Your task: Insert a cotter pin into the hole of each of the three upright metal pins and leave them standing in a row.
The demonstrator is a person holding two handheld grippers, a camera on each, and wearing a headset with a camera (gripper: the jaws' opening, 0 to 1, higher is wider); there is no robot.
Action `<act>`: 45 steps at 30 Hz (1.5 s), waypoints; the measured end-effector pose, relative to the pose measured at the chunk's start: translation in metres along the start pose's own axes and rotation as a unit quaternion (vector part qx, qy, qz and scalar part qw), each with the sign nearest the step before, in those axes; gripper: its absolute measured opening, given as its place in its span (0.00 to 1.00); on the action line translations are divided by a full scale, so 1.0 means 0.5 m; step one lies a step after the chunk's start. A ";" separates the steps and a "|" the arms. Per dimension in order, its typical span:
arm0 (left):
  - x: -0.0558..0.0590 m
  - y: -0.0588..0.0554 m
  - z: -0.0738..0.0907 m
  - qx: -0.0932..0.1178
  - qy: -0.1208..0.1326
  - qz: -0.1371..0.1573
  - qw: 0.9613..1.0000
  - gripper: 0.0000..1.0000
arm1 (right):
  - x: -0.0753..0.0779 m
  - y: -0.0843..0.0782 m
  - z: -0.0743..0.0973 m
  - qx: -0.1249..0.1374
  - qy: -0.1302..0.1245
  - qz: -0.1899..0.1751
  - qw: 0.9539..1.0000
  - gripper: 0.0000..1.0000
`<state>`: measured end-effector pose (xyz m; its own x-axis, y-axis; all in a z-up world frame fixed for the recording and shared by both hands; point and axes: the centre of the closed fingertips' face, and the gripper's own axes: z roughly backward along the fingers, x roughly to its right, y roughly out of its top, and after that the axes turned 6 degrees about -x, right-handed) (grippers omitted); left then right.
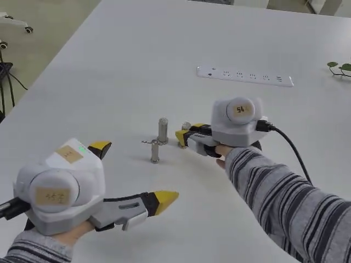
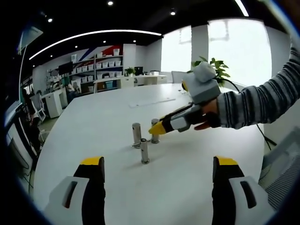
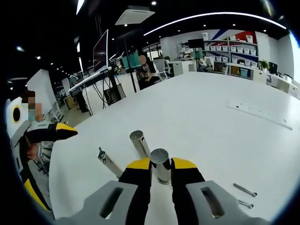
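Three upright metal pins stand close together mid-table. My right gripper point(image 1: 181, 137) point(image 3: 161, 168) is shut on the rightmost pin point(image 1: 186, 126) point(image 3: 159, 157), holding it just below its top. A taller pin point(image 1: 163, 130) point(image 3: 138, 142) stands to its left. The nearest pin point(image 1: 155, 151) point(image 3: 108, 162) point(image 2: 145, 151) has a thin cotter pin point(image 1: 146, 142) sticking out sideways near its top. My left gripper point(image 1: 132, 172) point(image 2: 158, 161) is open and holds nothing, well short of the pins. Two loose cotter pins point(image 3: 244, 190) lie on the table beside my right gripper.
A white power strip point(image 1: 245, 75) lies across the table behind the pins. A black cable point(image 1: 293, 150) trails from my right gripper. Plant leaves point(image 1: 340, 67) show at the far right edge. The table's left edge point(image 1: 49, 60) runs diagonally, with floor beyond it.
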<state>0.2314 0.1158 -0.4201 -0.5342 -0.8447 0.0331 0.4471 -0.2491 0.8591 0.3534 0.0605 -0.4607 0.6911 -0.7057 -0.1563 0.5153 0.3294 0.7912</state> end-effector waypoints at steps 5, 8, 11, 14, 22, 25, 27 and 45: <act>0.006 -0.005 0.003 -0.005 -0.003 0.005 1.000 0.96 | -0.006 -0.001 0.004 -0.007 -0.002 0.018 1.000 0.10; 0.010 -0.008 0.007 -0.008 -0.003 0.003 1.000 0.98 | -0.007 -0.001 0.011 -0.010 -0.008 0.030 0.999 0.08; 0.012 -0.009 0.010 -0.009 -0.004 0.001 1.000 0.99 | -0.013 -0.006 0.017 -0.013 -0.008 0.035 0.999 0.08; 0.014 -0.009 0.016 -0.009 -0.003 0.001 1.000 0.99 | -0.019 -0.014 0.029 -0.014 -0.012 0.043 0.999 0.08; 0.018 -0.008 0.023 -0.010 0.001 0.001 1.000 0.99 | -0.031 -0.036 0.069 -0.019 -0.024 0.061 0.998 0.08; 0.024 -0.009 0.026 -0.008 0.000 0.005 1.000 0.99 | -0.035 -0.045 0.087 -0.019 -0.027 0.063 0.997 0.08; 0.027 -0.010 0.028 -0.008 -0.001 0.005 1.000 0.99 | -0.039 -0.049 0.096 -0.020 -0.029 0.065 0.997 0.08; 0.049 -0.022 0.041 -0.011 -0.003 0.005 1.000 0.97 | -0.070 -0.109 0.146 -0.030 -0.035 0.055 0.997 0.08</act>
<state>0.1989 0.1077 -0.4181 -0.5343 -0.8441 0.0443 0.4678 -0.2516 0.8473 0.2641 0.0217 -0.4550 0.7087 -0.7050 -0.0279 0.4694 0.4416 0.7646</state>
